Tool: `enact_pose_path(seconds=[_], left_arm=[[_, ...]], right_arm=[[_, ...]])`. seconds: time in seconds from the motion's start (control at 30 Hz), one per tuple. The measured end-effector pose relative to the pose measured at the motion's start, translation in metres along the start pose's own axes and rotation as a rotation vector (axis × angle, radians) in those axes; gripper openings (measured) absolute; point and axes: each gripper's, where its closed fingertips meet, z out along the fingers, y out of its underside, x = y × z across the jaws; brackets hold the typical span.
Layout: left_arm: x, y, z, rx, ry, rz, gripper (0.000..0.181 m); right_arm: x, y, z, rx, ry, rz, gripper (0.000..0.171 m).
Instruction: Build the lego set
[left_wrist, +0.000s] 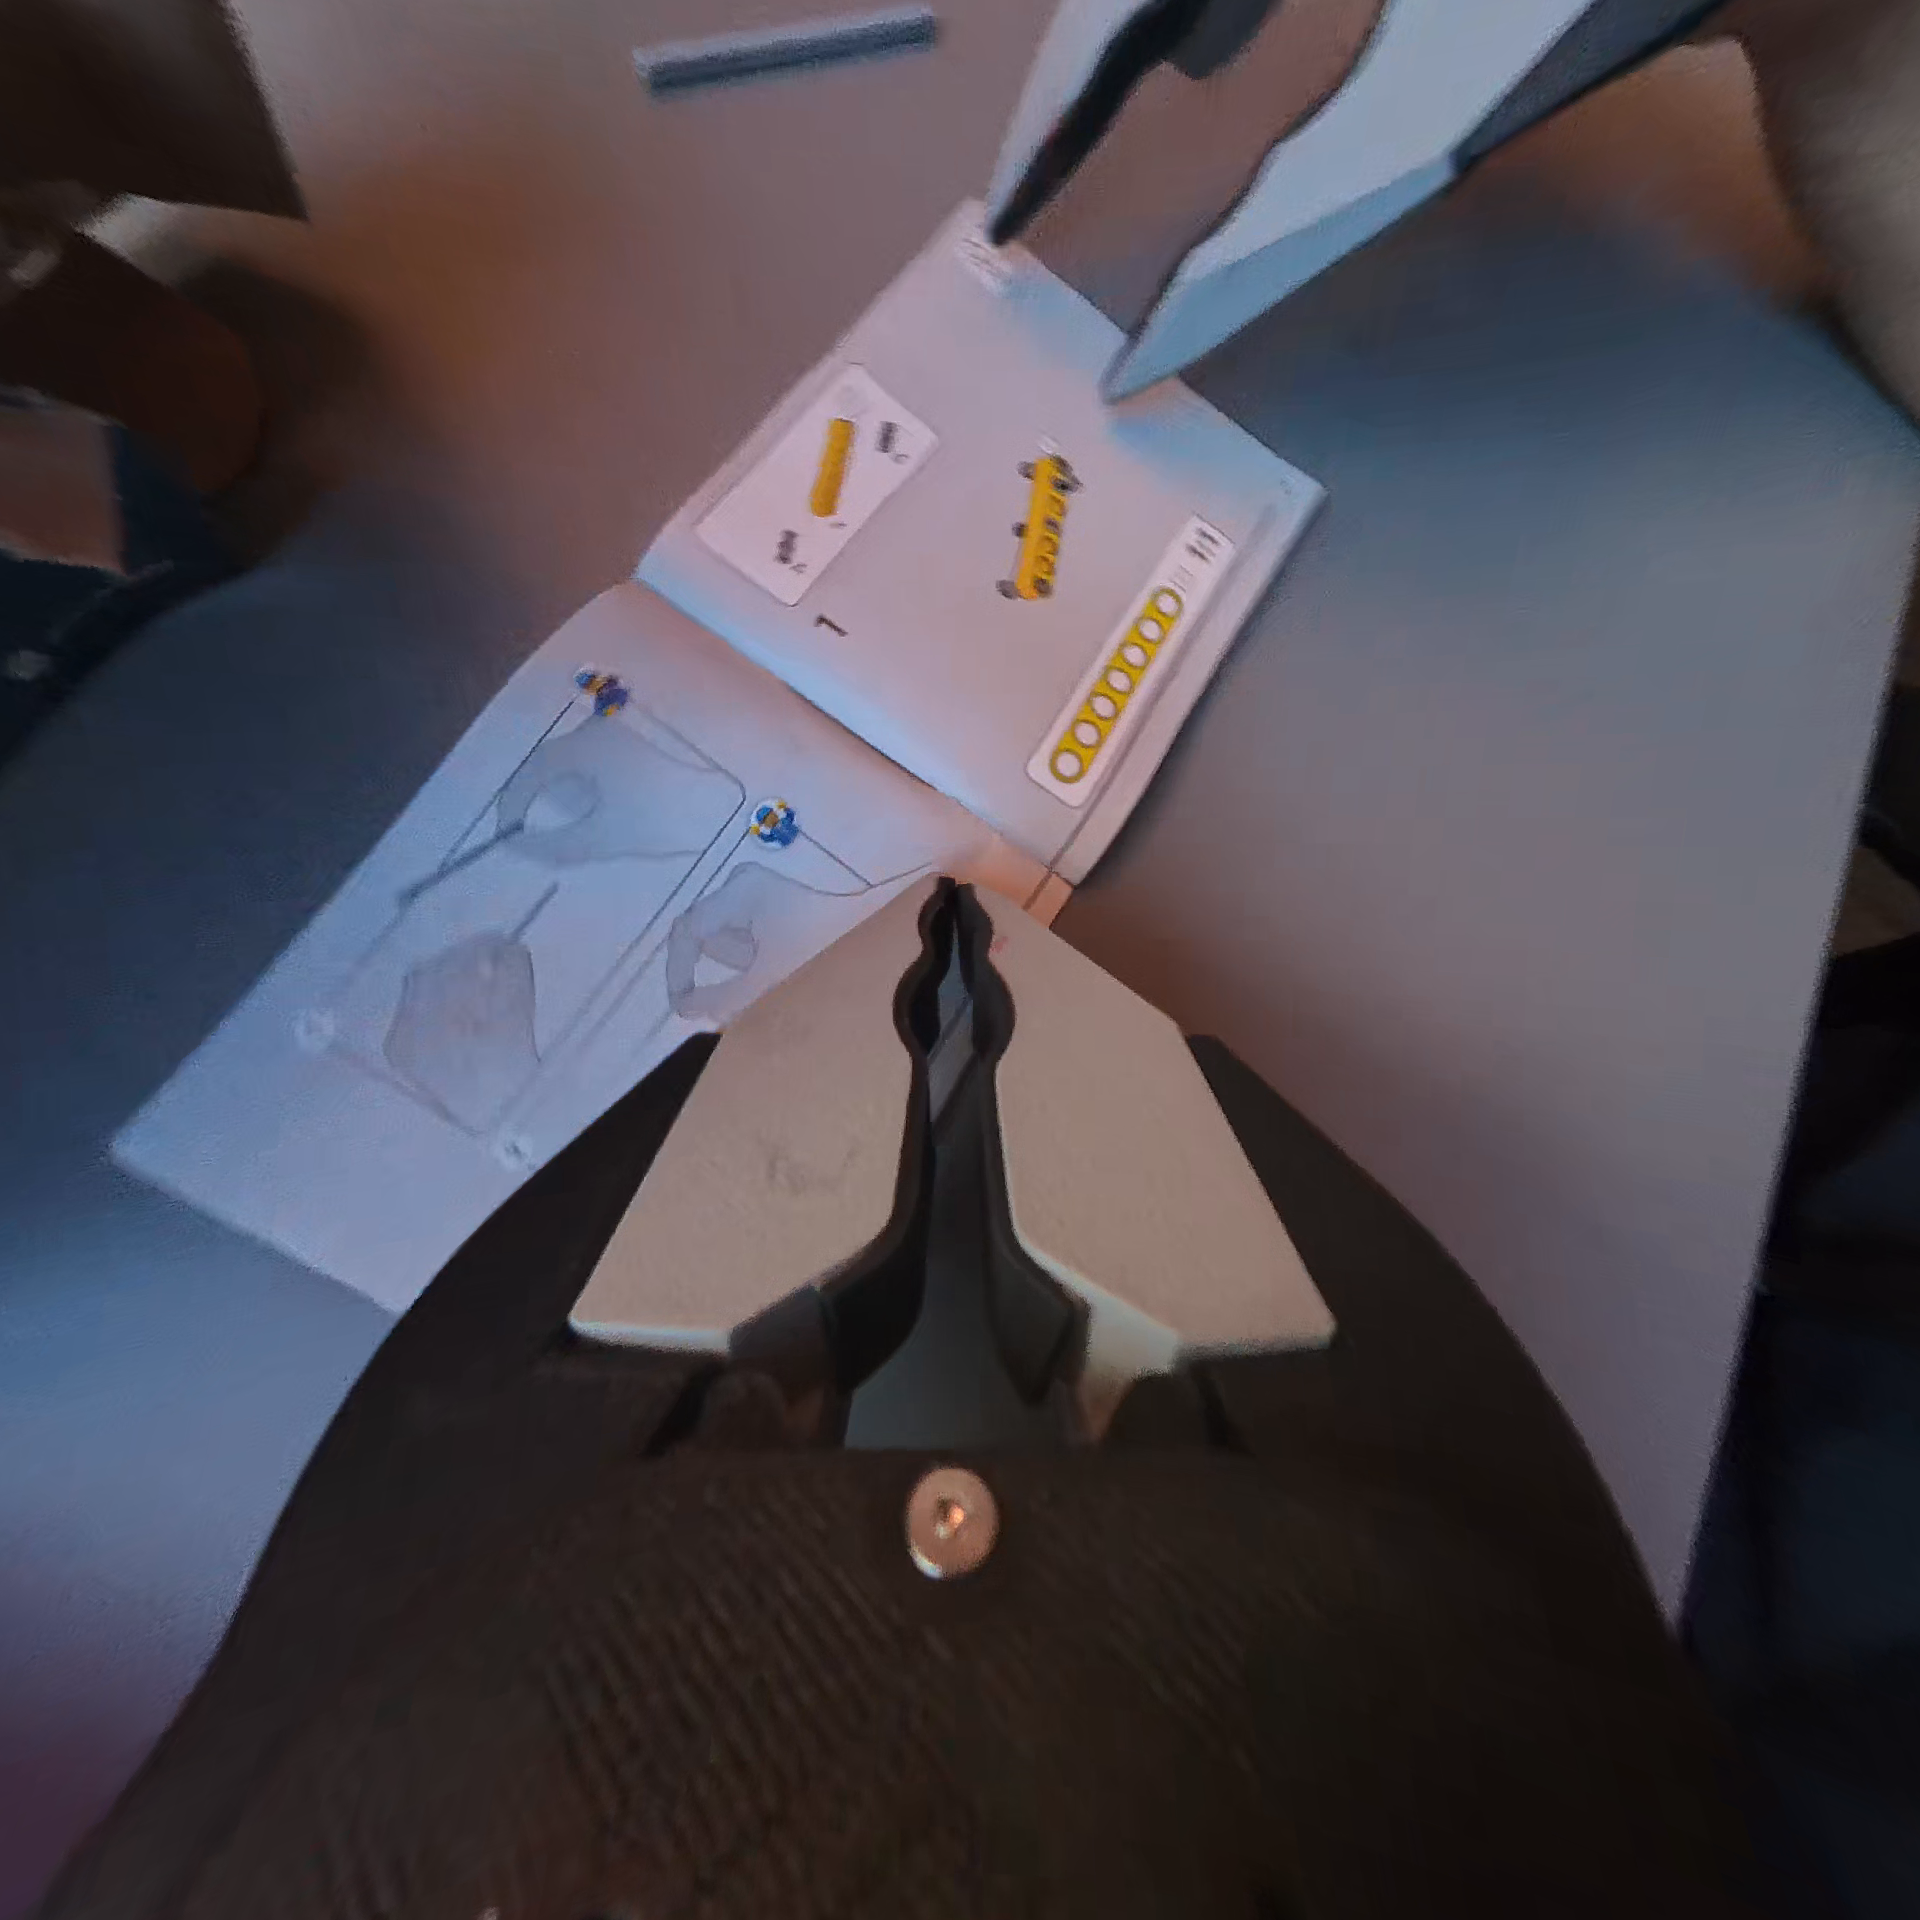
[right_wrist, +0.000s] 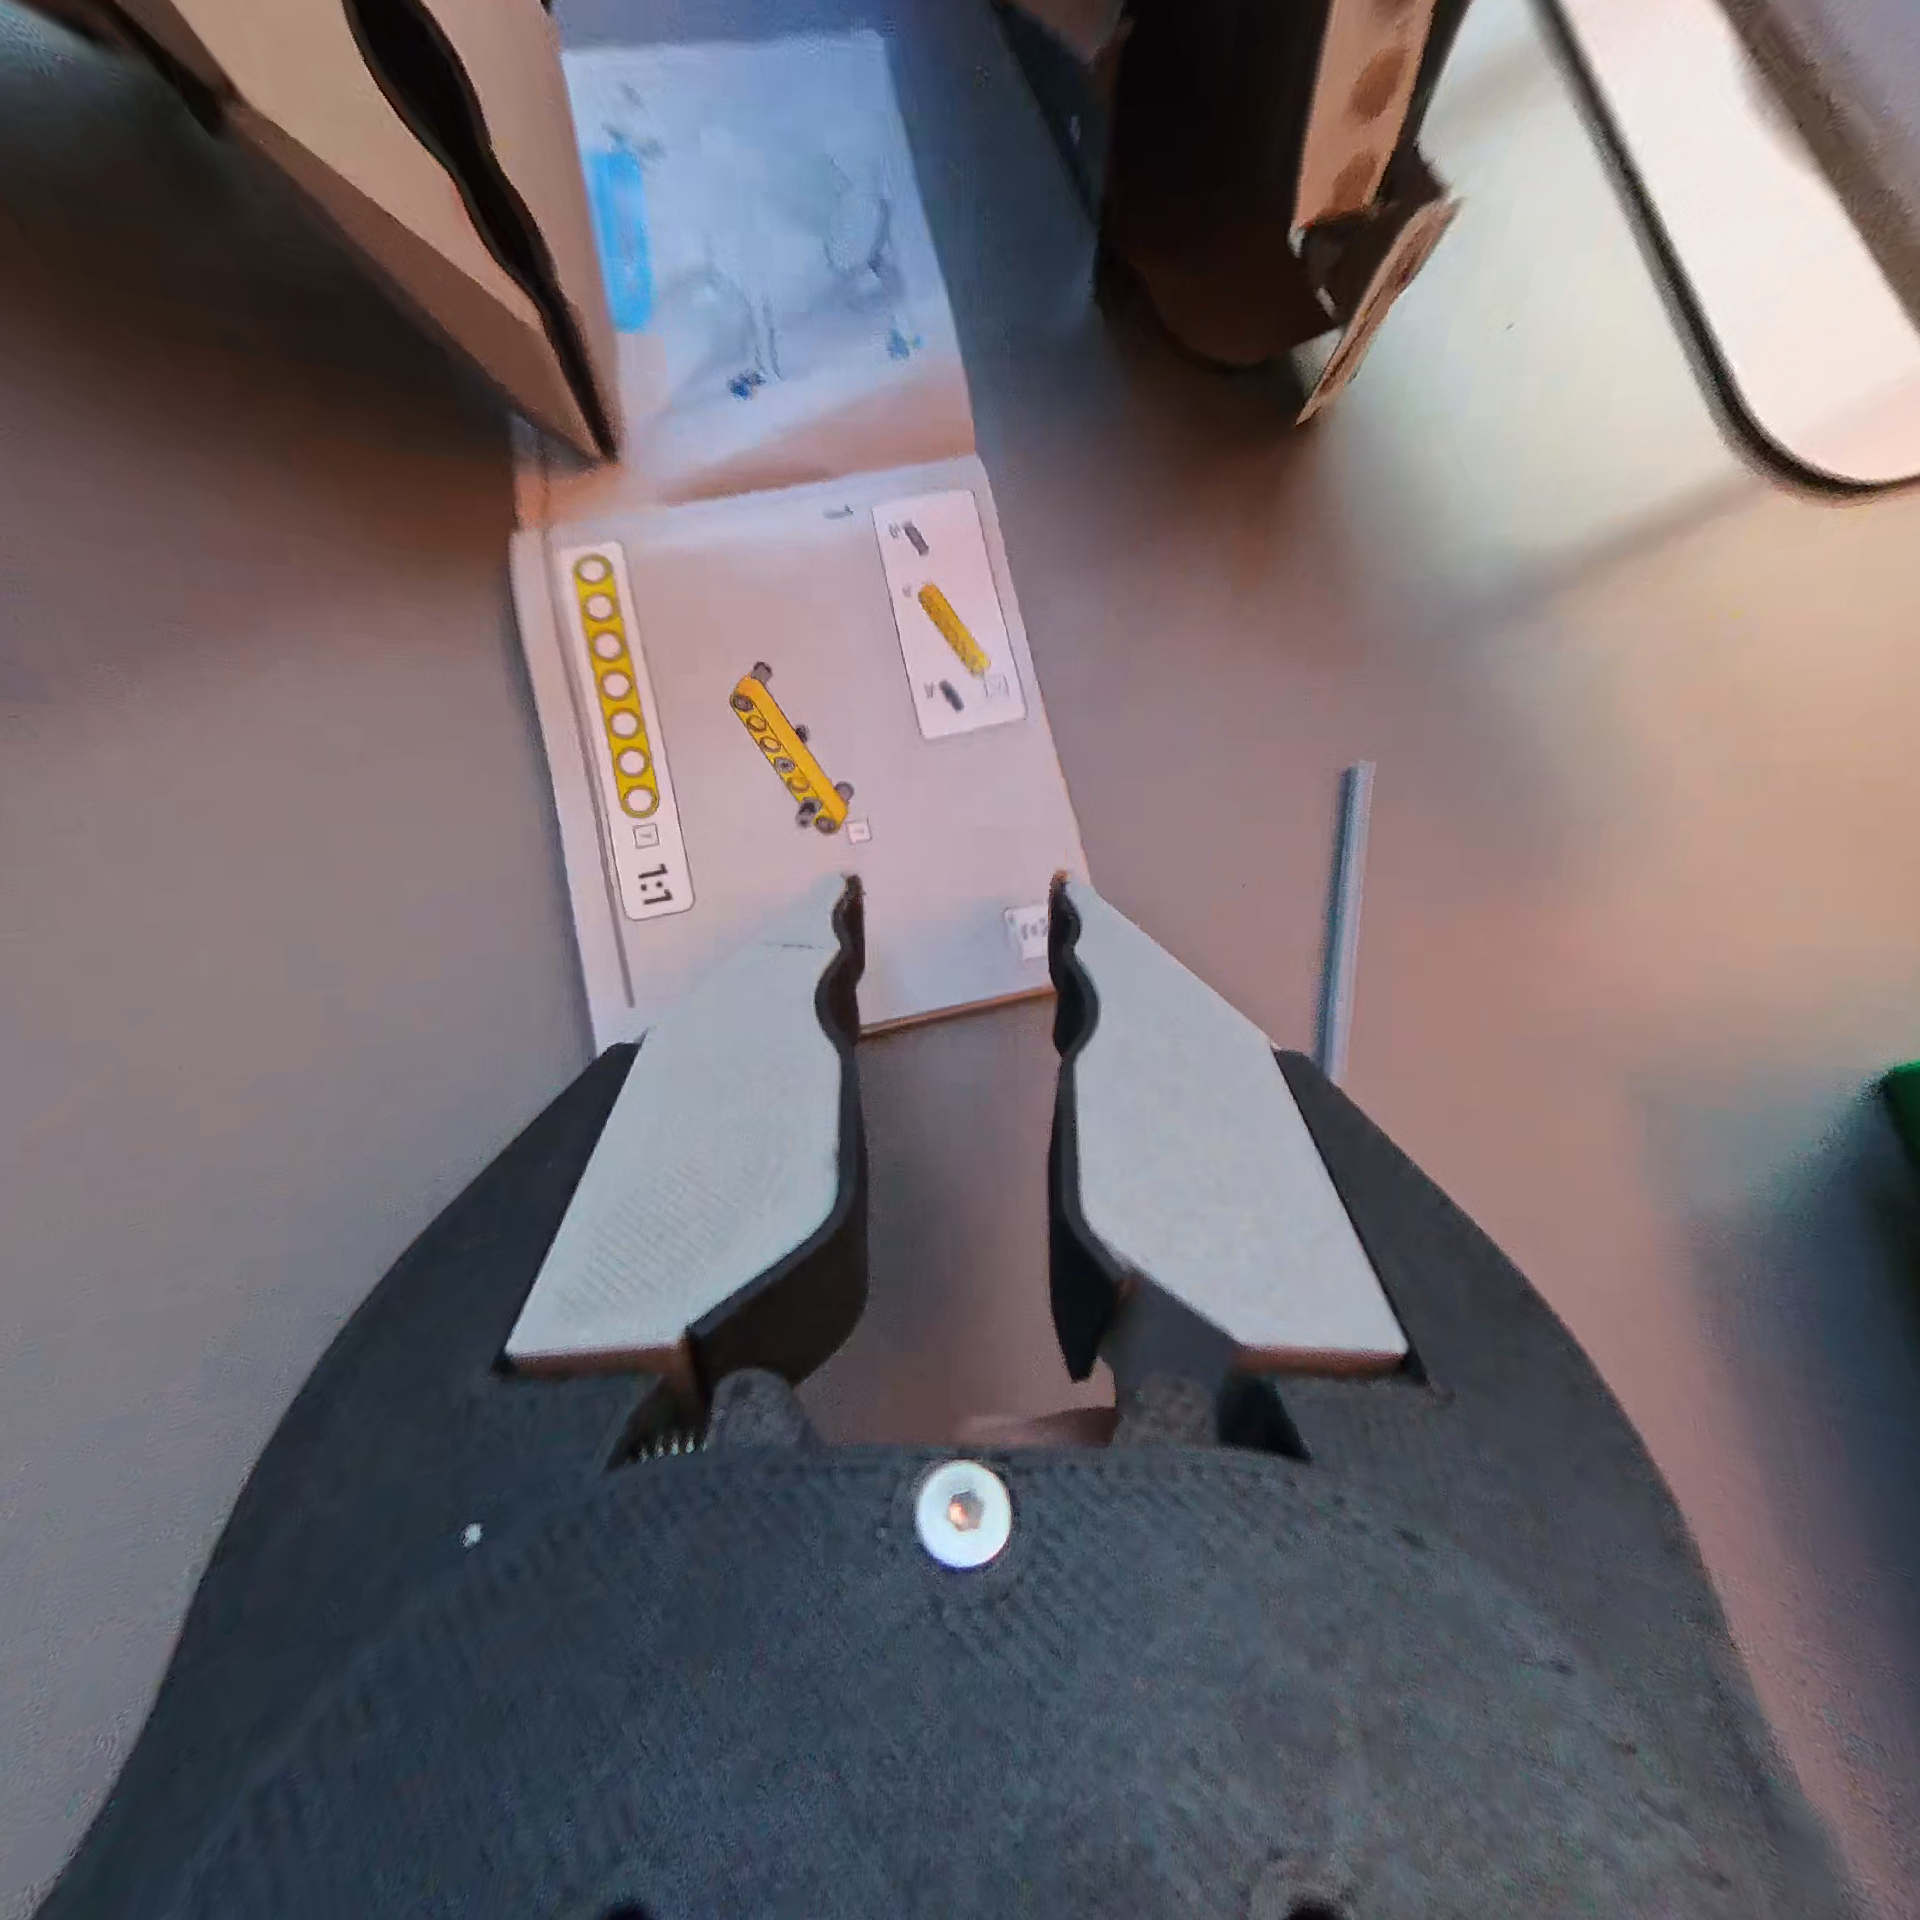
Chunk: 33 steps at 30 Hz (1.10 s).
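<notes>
Two grippers | left gripper (left_wrist: 951, 899) fingers closed at instruction booklet (left_wrist: 966, 582) edge | right gripper (right_wrist: 954, 894) fingers open over it

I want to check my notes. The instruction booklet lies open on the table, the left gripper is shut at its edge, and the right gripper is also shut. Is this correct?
Not quite. The right gripper is open: the right wrist view shows a clear gap between its fingers above the instruction booklet. The rest holds: the booklet lies open on the table, and the left gripper is shut at its edge.

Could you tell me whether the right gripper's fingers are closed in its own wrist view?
No, the right gripper is open, with a clear gap between its fingers above the booklet.
</notes>
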Motion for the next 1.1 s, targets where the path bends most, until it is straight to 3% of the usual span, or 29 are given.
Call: enact_pose_path(seconds=[0.03, 0.2, 0.33, 0.57, 0.77, 0.93, 1.1], left_arm=[[0.005, 0.002, -0.001, -0.014, 0.020, 0.006, 0.000], [0.010, -0.009, -0.012, 0.042, 0.057, 0.031, 0.000], [0.014, -0.030, -0.032, 0.181, 0.102, 0.028, 0.000], [0.000, -0.060, -0.063, 0.414, 0.047, -0.015, 0.000], [0.003, -0.060, -0.062, 0.419, 0.068, -0.021, 0.000], [0.002, -0.057, -0.056, 0.401, 0.067, -0.015, 0.000], [-0.001, -0.055, -0.053, 0.389, 0.035, 0.009, 0.000]], right_arm=[[-0.002, 0.004, 0.003, -0.022, -0.007, -0.009, 0.028], [-0.008, 0.001, 0.002, 0.005, -0.039, -0.045, 0.025], [0.004, -0.027, -0.014, 0.202, 0.061, -0.101, 0.021], [0.046, -0.052, -0.052, 0.506, 0.226, 0.045, 0.021], [0.061, -0.047, -0.053, 0.506, 0.296, 0.049, 0.023], [0.046, -0.056, -0.053, 0.574, 0.185, 0.029, 0.035], [0.055, -0.050, -0.052, 0.555, 0.208, 0.047, 0.044]])
